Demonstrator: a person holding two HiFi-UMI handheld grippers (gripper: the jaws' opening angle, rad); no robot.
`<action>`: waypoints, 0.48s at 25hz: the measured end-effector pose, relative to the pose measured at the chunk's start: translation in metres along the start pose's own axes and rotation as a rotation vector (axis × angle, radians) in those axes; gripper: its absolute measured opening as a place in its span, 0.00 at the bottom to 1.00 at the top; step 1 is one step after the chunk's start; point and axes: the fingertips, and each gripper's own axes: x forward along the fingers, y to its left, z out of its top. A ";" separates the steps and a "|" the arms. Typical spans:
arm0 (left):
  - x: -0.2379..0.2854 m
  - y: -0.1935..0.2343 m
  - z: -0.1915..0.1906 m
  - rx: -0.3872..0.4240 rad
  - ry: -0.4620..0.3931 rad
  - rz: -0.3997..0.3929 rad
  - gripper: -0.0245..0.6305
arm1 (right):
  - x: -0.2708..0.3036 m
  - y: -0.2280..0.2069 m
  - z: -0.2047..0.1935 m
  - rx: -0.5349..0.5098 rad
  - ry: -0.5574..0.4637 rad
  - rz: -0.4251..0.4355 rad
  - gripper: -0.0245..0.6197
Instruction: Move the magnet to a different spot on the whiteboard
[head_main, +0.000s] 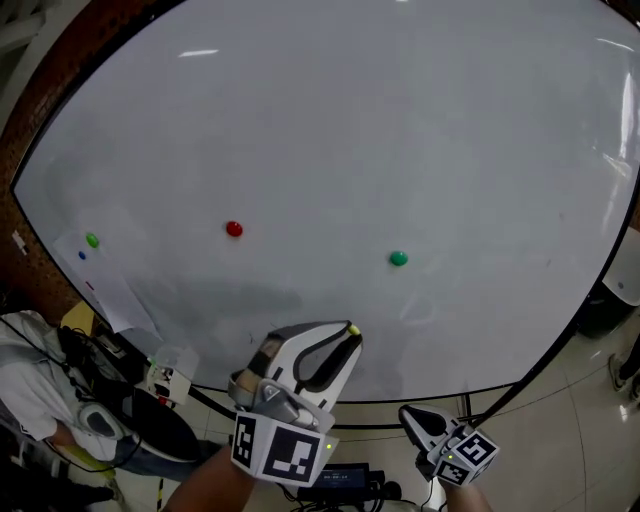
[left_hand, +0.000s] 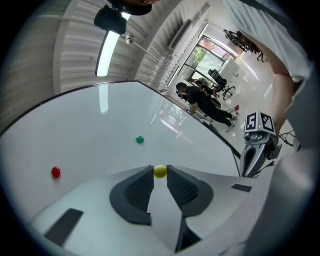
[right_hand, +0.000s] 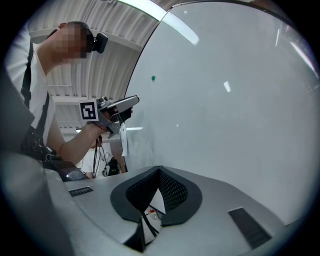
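Left claw (head_main: 350, 333): clamped on a small yellow magnet (left_hand: 159, 171). It's pinched right at the tips, with the jaws only as far apart as the magnet is wide.
Right claw (right_hand: 160, 170): tips pressed together with nothing in them, hanging low near the bottom edge of the whiteboard (head_main: 400, 130). It's doing nothing useful right now.
Where the magnet is: in the left claw, down by the lower middle of the whiteboard. Honestly I can't tell if it's touching the surface or sitting just off it; no view shows that gap cleanly.
Other stuff on the board: a red magnet (head_main: 234, 229) left of centre, a green magnet (head_main: 398, 258) right of centre, and a light green magnet (head_main: 92, 240) far left with a tiny blue magnet (head_main: 82, 255) just below it. All of them are well apart from the claw.
Done so far: I'd say the grab part is sorted, since the yellow one is in a firm pinch and not stuck anywhere obvious.
Left to do: carry it to a bare patch, press it on so it sticks, let go and back off. There's loads of free space up top and on the right, so picking a spot shouldn't be hard.
Rough progress: somewhere around the middle imo, picked up but not yet placed.
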 end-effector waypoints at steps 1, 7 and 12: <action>0.003 0.006 0.005 0.036 0.003 0.017 0.20 | -0.002 -0.002 0.002 -0.003 -0.004 0.003 0.06; 0.016 0.034 0.032 0.284 0.061 0.086 0.20 | -0.021 -0.016 0.009 0.010 -0.021 -0.015 0.06; 0.024 0.049 0.038 0.487 0.173 0.106 0.20 | -0.023 -0.018 0.013 0.010 -0.041 -0.010 0.06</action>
